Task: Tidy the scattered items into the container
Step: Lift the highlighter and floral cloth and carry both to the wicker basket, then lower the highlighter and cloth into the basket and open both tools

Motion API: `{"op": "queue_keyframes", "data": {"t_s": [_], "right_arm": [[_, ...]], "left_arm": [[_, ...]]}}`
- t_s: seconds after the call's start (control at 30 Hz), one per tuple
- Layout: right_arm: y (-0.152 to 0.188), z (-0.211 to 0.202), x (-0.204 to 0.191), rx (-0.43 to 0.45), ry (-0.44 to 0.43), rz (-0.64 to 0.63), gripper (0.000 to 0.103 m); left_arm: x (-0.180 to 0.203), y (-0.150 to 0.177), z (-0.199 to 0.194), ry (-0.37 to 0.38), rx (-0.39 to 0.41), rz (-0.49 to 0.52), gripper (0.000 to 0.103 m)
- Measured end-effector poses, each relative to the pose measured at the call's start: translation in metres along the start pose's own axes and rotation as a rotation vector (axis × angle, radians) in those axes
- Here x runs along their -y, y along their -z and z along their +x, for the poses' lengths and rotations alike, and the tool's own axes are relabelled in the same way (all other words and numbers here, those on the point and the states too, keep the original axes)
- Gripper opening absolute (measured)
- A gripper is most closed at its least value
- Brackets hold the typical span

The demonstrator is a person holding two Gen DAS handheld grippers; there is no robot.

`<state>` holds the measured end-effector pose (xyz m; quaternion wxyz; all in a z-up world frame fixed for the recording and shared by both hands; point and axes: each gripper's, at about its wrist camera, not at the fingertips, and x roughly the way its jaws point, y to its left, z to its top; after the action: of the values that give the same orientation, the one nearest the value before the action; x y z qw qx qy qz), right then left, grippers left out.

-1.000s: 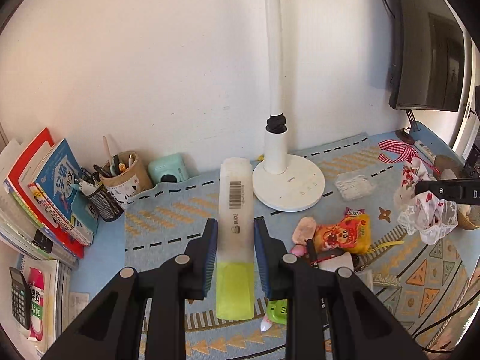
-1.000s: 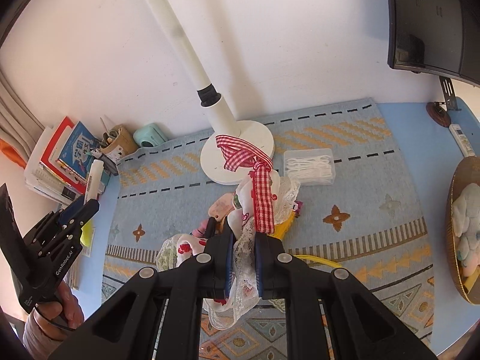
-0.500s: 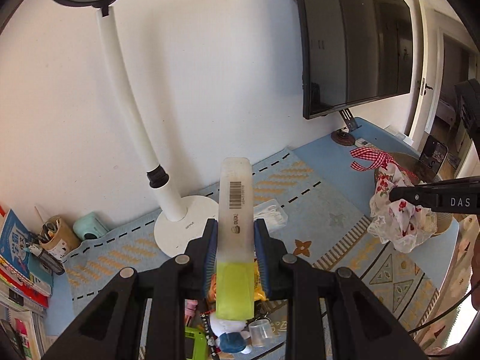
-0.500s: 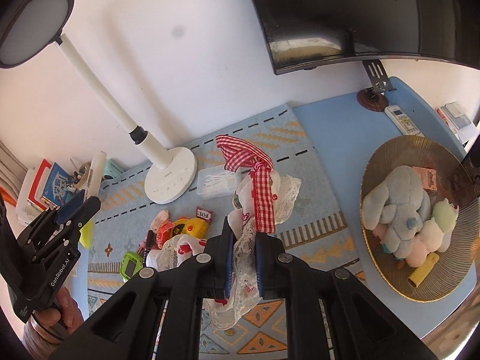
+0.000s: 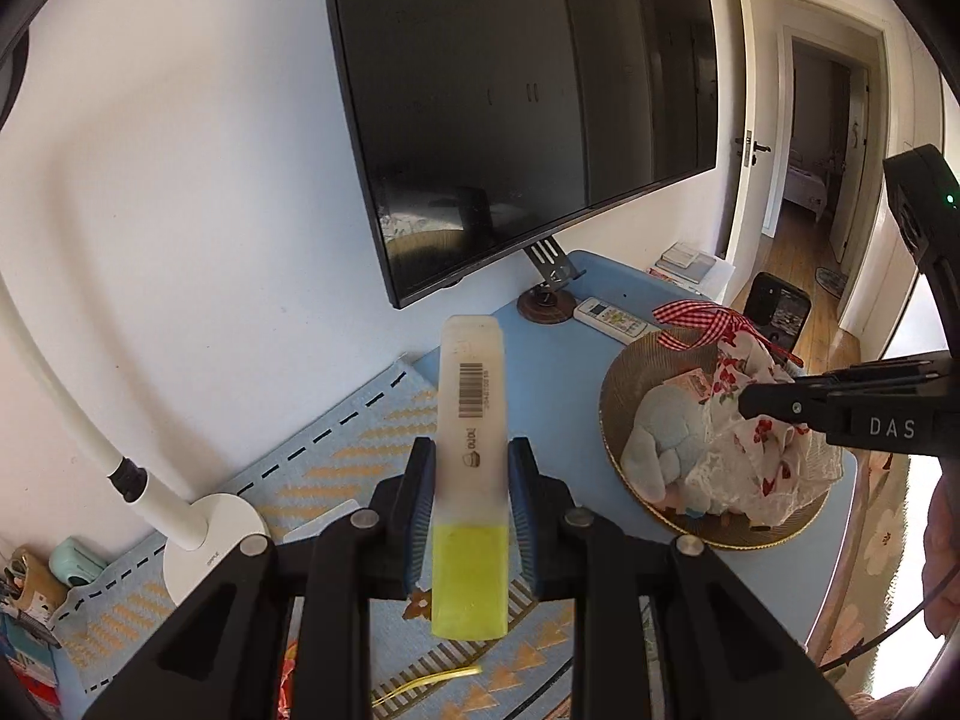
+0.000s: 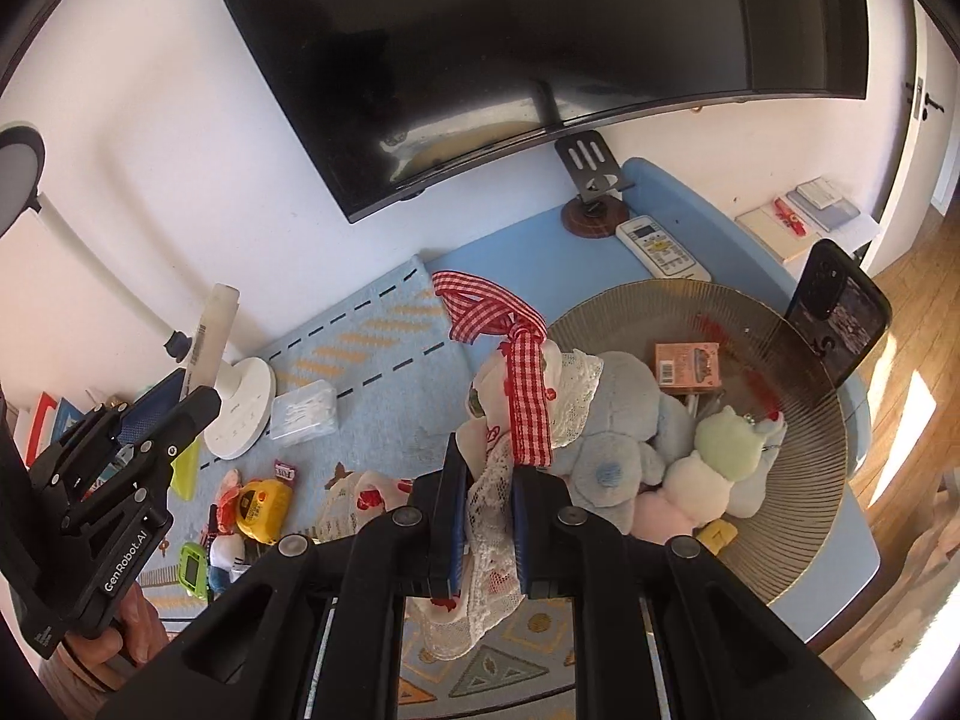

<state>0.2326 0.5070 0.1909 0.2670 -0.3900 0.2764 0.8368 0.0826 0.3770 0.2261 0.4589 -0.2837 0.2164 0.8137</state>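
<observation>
My left gripper (image 5: 471, 468) is shut on a yellow highlighter (image 5: 470, 420) with a frosted cap and barcode, held upright in the air left of the round woven basket (image 5: 612, 396). My right gripper (image 6: 487, 471) is shut on a white lace cloth with red flowers (image 6: 489, 516), topped by a red gingham ribbon (image 6: 528, 384). The cloth hangs over the basket's near rim (image 6: 834, 456). Inside the basket lie plush toys (image 6: 714, 456) and a small pink box (image 6: 687, 363). The left gripper (image 6: 180, 414) with the highlighter (image 6: 210, 336) also shows at left in the right wrist view.
A white lamp base (image 6: 243, 414), a clear cotton-swab box (image 6: 303, 411), a yellow toy (image 6: 264, 501) and a green gadget (image 6: 192, 570) lie on the patterned mat. A phone (image 6: 837, 312) leans at the basket's far side. A monitor (image 6: 540, 48), its stand (image 6: 591, 180) and a remote (image 6: 660, 246) stand behind.
Both grippers have swung right, away from the lamp and books toward the basket. The cloth now hangs over the basket; the highlighter is carried along, still gripped.
</observation>
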Motion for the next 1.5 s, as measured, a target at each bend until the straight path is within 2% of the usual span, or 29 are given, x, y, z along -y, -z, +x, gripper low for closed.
{"op": "queue_keyframes", "data": {"t_s": [0.2,0.7,0.93,1.1,1.2,1.27,1.3,1.33,1.4,1.47,1.5], "right_arm": [[-0.005,-0.007,0.041,0.016,0.062,0.026,0.014],[-0.006,0.017,0.116,-0.057,0.096,0.086,0.014],[-0.006,0.030,0.130,-0.085,0.090,0.096,0.014],[-0.015,0.042,0.125,-0.085,0.076,0.072,0.014],[-0.020,0.054,0.119,-0.088,0.076,0.054,0.014],[-0.022,0.064,0.117,-0.092,0.069,0.049,0.015],[-0.023,0.068,0.116,-0.098,0.067,0.045,0.015],[-0.024,0.072,0.115,-0.104,0.060,0.044,0.016],[-0.026,0.075,0.114,-0.115,0.054,0.055,0.028],[-0.027,0.073,0.115,-0.126,0.052,0.072,0.061],[-0.027,0.070,0.115,-0.123,0.051,0.079,0.064]], "left_arm": [[0.042,-0.023,0.032,0.084,-0.004,0.016,0.021],[0.126,-0.046,0.120,0.257,-0.076,0.046,0.021],[0.143,-0.046,0.141,0.275,-0.108,0.052,0.021],[0.145,-0.040,0.143,0.272,-0.125,0.053,0.021],[0.141,-0.035,0.139,0.251,-0.135,0.051,0.026],[0.135,-0.030,0.136,0.237,-0.144,0.037,0.038],[0.131,-0.027,0.133,0.232,-0.145,0.026,0.041],[0.126,-0.023,0.130,0.224,-0.148,0.015,0.046],[0.115,-0.015,0.124,0.205,-0.157,-0.005,0.050],[0.103,-0.006,0.118,0.188,-0.175,-0.030,0.051],[0.096,0.000,0.116,0.180,-0.187,-0.044,0.051]]}}
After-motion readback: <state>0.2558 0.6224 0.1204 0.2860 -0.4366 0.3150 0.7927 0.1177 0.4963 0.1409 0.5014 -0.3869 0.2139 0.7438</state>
